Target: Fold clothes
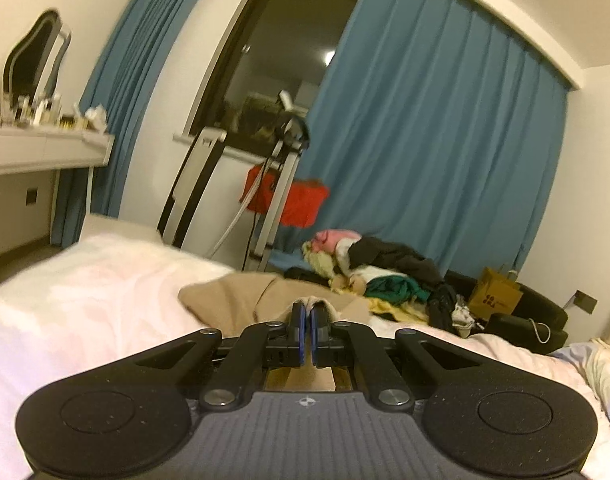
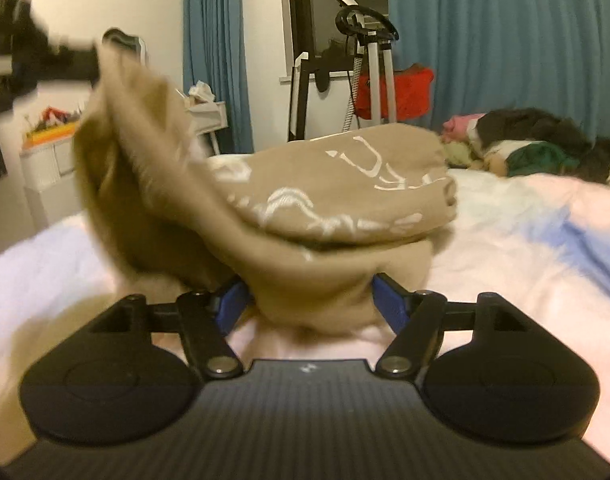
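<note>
A tan garment with white print [image 2: 329,200] lies bunched on the pale bedsheet [image 2: 525,220]. My left gripper [image 1: 307,312] is shut on a fold of the tan garment [image 1: 241,296] and holds one end up; that gripper shows blurred at the upper left of the right wrist view [image 2: 65,60]. My right gripper [image 2: 311,300] is open, its blue pads [image 2: 233,304] wide apart on either side of a hanging lump of the garment, not pinching it.
A pile of mixed clothes [image 1: 385,272] lies at the far side of the bed. Behind stand an exercise machine [image 1: 281,168] with a red cloth, blue curtains [image 1: 445,120], a white dresser with a mirror [image 1: 45,148] and a brown paper bag [image 1: 495,296].
</note>
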### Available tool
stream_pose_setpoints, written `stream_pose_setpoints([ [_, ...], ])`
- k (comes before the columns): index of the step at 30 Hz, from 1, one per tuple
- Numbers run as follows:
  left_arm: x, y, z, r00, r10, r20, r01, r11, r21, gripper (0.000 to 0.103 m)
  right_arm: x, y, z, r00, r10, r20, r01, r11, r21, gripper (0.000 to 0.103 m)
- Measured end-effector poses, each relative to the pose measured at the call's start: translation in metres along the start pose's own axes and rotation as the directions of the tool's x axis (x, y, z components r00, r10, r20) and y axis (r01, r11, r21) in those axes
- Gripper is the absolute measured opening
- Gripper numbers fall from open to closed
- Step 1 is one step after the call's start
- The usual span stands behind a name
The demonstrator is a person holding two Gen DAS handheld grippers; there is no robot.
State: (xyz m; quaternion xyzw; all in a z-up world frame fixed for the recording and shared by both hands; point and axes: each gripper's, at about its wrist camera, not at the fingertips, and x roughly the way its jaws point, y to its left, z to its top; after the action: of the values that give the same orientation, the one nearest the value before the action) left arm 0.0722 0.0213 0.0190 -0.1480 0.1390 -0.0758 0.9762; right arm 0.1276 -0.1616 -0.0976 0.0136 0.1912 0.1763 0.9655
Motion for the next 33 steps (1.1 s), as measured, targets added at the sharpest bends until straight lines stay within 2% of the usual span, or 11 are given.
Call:
stream_pose_setpoints([
  [5,0.037,0.05,-0.014,0.997,0.02,-0.072,-0.029,0.991,-0.133,0.004,0.022,-0.006,-0.003,0.999,0.038,-0.025,-0.037,0.999,0.031,0.07],
  [7,0.048,0.067,-0.018,0.996,0.023,-0.087,-0.039,0.983,-0.182,0.003,0.023,-0.005,-0.001,0.999,0.041,-0.023,-0.04,0.999,0.035,0.06],
  [9,0.054,0.078,-0.019,0.995,0.03,-0.095,-0.049,0.976,-0.212,0.003,0.022,-0.001,0.002,0.999,0.034,-0.011,-0.033,0.999,0.026,0.036],
  [12,0.056,0.087,-0.019,0.995,0.022,-0.101,-0.045,0.97,-0.24,0.003,0.016,0.001,0.01,1.0,0.015,0.012,-0.015,1.0,0.026,0.022],
  [16,0.048,0.084,-0.014,0.997,-0.006,-0.076,-0.011,0.975,-0.224,0.003,-0.016,-0.007,0.029,0.997,-0.029,0.076,0.023,0.997,0.071,0.015],
  [19,0.035,0.072,-0.005,0.997,-0.055,-0.046,0.044,0.976,-0.213,0.002,-0.054,-0.018,0.051,0.988,-0.047,0.148,0.033,0.995,0.098,0.013],
  [24,0.007,0.05,0.004,0.99,-0.139,-0.033,0.131,0.975,-0.178,0.002,-0.124,-0.018,0.078,0.971,-0.046,0.234,0.034,0.998,0.056,0.012],
  [26,-0.008,0.041,0.006,0.981,-0.185,-0.052,0.175,0.971,-0.165,0.002,-0.151,-0.013,0.083,0.962,-0.047,0.269,0.039,0.999,0.034,0.012],
  [28,-0.025,0.031,0.006,0.964,-0.252,-0.083,0.239,0.961,-0.143,0.002,-0.179,-0.009,0.087,0.951,-0.047,0.306,0.042,0.999,0.023,0.011],
  [30,-0.041,0.017,0.005,0.941,-0.316,-0.119,0.311,0.949,-0.059,0.005,-0.201,-0.008,0.088,0.939,-0.056,0.339,0.048,0.998,0.032,0.011],
  [33,-0.053,-0.009,-0.006,0.909,-0.376,-0.179,0.393,0.916,0.074,0.016,-0.219,-0.015,0.086,0.934,-0.079,0.35,0.057,0.996,0.073,0.011],
])
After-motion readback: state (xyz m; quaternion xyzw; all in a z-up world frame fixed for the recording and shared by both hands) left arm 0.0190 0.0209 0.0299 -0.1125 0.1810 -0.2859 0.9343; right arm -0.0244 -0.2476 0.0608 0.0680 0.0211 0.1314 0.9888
